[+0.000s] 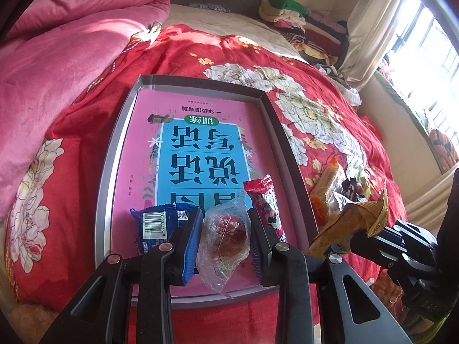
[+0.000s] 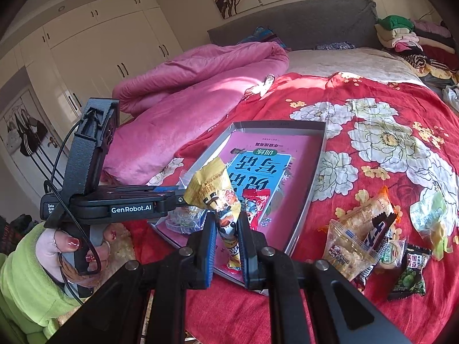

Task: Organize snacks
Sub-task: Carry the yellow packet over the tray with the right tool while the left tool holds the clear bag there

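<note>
My left gripper [image 1: 224, 236] is shut on a clear-wrapped brown bun [image 1: 226, 236], held low over the near end of a shallow grey box [image 1: 114, 143] with a pink and blue book cover inside. A blue snack packet [image 1: 157, 226] and a red candy packet [image 1: 265, 197] lie in the box beside the bun. My right gripper [image 2: 226, 238] is shut on a yellow snack packet [image 2: 213, 192], hovering over the box's near corner [image 2: 311, 197]; the same yellow snack packet [image 1: 350, 220] shows at the right of the left wrist view. A pile of loose snacks [image 2: 367, 235] lies on the red floral bedspread [image 2: 387, 143].
A pink quilt [image 1: 66, 51] is heaped at the left of the bed. Folded clothes [image 2: 413, 40] are stacked by the headboard. A person's hand in a green sleeve [image 2: 31, 272] holds the left gripper's handle. A window [image 1: 430, 57] is at the right.
</note>
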The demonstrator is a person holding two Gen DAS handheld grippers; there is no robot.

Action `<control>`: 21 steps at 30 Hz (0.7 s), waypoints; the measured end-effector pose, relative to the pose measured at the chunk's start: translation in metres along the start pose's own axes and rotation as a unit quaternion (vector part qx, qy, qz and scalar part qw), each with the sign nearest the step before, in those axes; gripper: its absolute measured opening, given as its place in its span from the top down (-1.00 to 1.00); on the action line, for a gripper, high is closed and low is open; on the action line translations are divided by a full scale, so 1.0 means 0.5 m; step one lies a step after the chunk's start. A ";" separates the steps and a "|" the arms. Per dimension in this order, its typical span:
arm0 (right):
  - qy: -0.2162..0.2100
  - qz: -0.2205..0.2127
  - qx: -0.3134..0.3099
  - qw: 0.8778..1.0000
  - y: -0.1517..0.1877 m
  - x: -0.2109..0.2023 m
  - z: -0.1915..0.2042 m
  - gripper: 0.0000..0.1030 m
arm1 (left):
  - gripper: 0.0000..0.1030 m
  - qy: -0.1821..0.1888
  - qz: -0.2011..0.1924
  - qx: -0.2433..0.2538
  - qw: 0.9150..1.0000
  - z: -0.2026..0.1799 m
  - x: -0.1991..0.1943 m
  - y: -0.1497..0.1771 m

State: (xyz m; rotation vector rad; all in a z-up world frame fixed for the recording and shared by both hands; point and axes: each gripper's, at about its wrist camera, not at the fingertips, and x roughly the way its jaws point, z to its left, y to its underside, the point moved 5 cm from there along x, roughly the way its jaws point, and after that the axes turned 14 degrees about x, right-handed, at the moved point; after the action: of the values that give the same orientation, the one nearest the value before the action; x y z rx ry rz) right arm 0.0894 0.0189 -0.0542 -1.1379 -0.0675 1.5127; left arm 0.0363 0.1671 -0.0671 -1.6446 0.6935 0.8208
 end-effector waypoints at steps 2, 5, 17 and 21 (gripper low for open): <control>0.000 0.003 0.000 1.000 0.002 0.004 0.000 0.71 | 0.36 0.001 0.000 0.001 1.000 -0.001 0.002 0.000; 0.001 0.006 0.000 1.000 0.004 0.009 -0.001 0.71 | 0.36 0.005 0.000 0.002 1.000 -0.005 0.005 0.002; 0.004 0.022 0.004 1.000 0.015 0.029 -0.010 0.71 | 0.36 0.014 0.009 0.004 1.000 -0.006 0.026 0.009; 0.005 0.026 0.007 1.000 0.017 0.035 -0.013 0.71 | 0.36 0.016 0.011 0.004 1.000 -0.009 0.030 0.010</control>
State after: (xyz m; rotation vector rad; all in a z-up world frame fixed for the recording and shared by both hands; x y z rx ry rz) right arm 0.0903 0.0265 -0.0731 -1.1445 -0.0198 1.5512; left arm 0.0417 0.1613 -0.0815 -1.6481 0.7379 0.8069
